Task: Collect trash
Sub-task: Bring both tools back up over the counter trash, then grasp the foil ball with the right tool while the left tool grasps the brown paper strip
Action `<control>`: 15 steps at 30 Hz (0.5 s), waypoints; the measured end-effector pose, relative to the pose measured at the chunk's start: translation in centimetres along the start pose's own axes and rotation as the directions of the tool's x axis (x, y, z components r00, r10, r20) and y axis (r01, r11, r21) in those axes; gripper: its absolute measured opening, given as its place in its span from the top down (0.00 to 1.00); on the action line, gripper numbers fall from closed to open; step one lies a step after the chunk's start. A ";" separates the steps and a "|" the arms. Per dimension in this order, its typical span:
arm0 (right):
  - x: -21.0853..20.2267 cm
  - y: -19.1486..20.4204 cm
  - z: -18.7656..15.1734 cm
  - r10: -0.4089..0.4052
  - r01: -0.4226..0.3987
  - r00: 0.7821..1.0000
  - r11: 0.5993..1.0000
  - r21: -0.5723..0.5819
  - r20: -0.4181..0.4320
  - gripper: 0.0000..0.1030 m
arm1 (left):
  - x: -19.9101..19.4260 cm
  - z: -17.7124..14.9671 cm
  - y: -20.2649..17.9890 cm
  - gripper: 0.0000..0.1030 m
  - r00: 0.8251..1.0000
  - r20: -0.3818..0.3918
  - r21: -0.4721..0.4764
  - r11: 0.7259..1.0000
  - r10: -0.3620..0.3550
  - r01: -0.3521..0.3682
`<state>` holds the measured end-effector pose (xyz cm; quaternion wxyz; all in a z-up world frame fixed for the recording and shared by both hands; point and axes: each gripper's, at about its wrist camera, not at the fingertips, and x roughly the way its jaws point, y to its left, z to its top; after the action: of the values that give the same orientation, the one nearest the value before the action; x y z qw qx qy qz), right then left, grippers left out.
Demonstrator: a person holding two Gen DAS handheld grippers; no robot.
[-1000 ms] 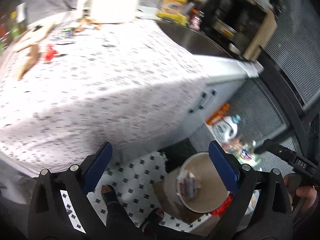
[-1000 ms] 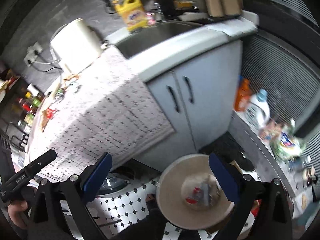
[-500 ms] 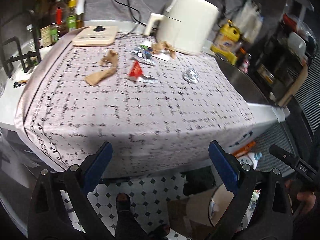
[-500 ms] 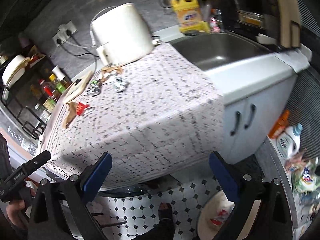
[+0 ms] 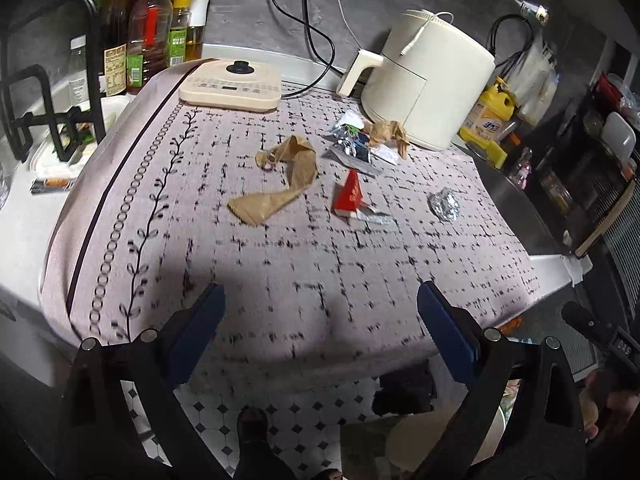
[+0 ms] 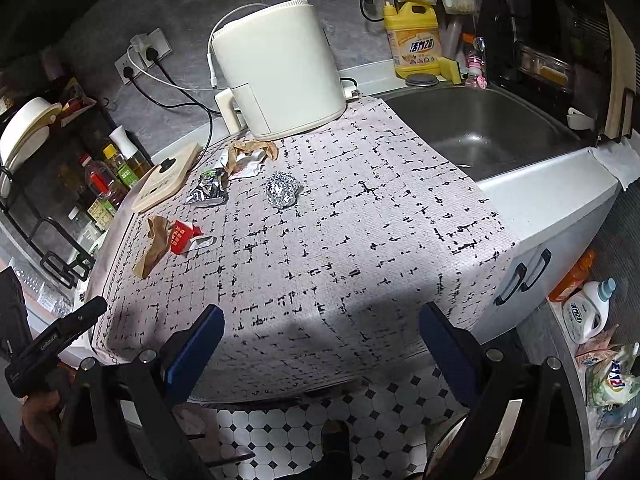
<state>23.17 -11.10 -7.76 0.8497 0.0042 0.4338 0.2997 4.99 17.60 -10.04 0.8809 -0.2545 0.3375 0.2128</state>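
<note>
Trash lies on the patterned tablecloth (image 5: 280, 272): a brown paper strip (image 5: 280, 184), a red wrapper (image 5: 349, 196), a foil ball (image 5: 444, 205), silver wrappers (image 5: 352, 140) and crumpled brown paper (image 5: 388, 133). The right wrist view shows the foil ball (image 6: 281, 189), red wrapper (image 6: 182, 236), brown strip (image 6: 154, 248) and silver wrapper (image 6: 208, 192). My left gripper (image 5: 320, 320) is open and empty above the cloth's near edge. My right gripper (image 6: 320, 332) is open and empty at the near edge. A bin rim (image 5: 432, 444) shows on the floor below.
A white air fryer (image 5: 432, 80) and a flat cooktop (image 5: 232, 88) stand at the back. Bottles (image 5: 148, 40) line the back left. A sink (image 6: 480, 128) lies right of the cloth, with yellow detergent (image 6: 414, 40) behind. Floor tiles (image 6: 320, 420) and cabinet doors (image 6: 528, 272) are below.
Both grippers swung up from the floor bin to face the tabletop. The trash on the cloth has come into full view. Both stay open and empty.
</note>
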 end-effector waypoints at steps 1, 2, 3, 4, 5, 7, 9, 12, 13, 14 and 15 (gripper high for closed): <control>0.2 0.2 0.2 -0.006 0.006 1.000 1.000 0.000 -0.001 0.08 | 0.5 0.5 0.3 0.07 1.000 -0.001 -0.003 1.000 -0.002 0.002; 0.5 0.5 0.3 -0.011 0.011 1.000 1.000 -0.001 -0.003 0.08 | 1.0 1.0 0.7 0.07 1.000 -0.001 -0.007 1.000 -0.003 0.003; 0.7 0.6 0.5 -0.017 0.017 1.000 1.000 -0.001 -0.004 0.08 | 1.6 1.5 1.0 0.07 1.000 -0.002 -0.012 1.000 -0.006 0.006; 1.0 0.8 0.7 -0.024 0.024 1.000 1.000 -0.002 -0.006 0.08 | 1.9 1.9 1.2 0.07 1.000 -0.003 -0.013 1.000 -0.008 0.008; 1.2 1.0 0.9 -0.030 0.030 1.000 1.000 -0.002 -0.006 0.08 | 2.4 2.3 1.4 0.08 1.000 -0.003 -0.013 1.000 -0.010 0.010; 1.7 1.2 1.4 -0.045 0.045 0.999 0.999 0.000 -0.007 0.08 | 3.3 3.1 1.6 0.10 1.000 -0.002 -0.007 1.000 -0.012 0.012; 2.2 1.5 1.9 -0.055 0.055 0.998 0.998 0.006 -0.008 0.08 | 4.5 3.9 1.8 0.12 1.000 -0.007 -0.001 1.000 -0.016 0.016; 3.0 1.9 2.7 -0.070 0.070 0.998 0.997 0.010 -0.006 0.08 | 6.1 4.8 1.8 0.15 1.000 -0.018 0.017 1.000 -0.022 0.022; 3.2 2.0 2.9 -0.074 0.074 0.997 0.997 0.010 -0.006 0.08 | 6.9 5.2 1.7 0.16 1.000 -0.029 0.033 0.999 -0.010 0.011; 3.5 2.2 3.1 -0.077 0.077 0.997 0.997 0.011 -0.007 0.08 | 7.5 5.5 1.6 0.18 0.999 -0.039 0.048 0.999 0.005 -0.003; 3.8 2.3 3.4 -0.081 0.081 0.997 0.997 0.013 -0.007 0.08 | 8.1 5.8 1.6 0.20 0.999 -0.048 0.056 0.998 0.011 -0.009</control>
<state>26.17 -6.36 -7.86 0.8596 -0.0087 0.4384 0.2622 12.42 23.94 -12.49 0.8782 -0.2334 0.3657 0.2016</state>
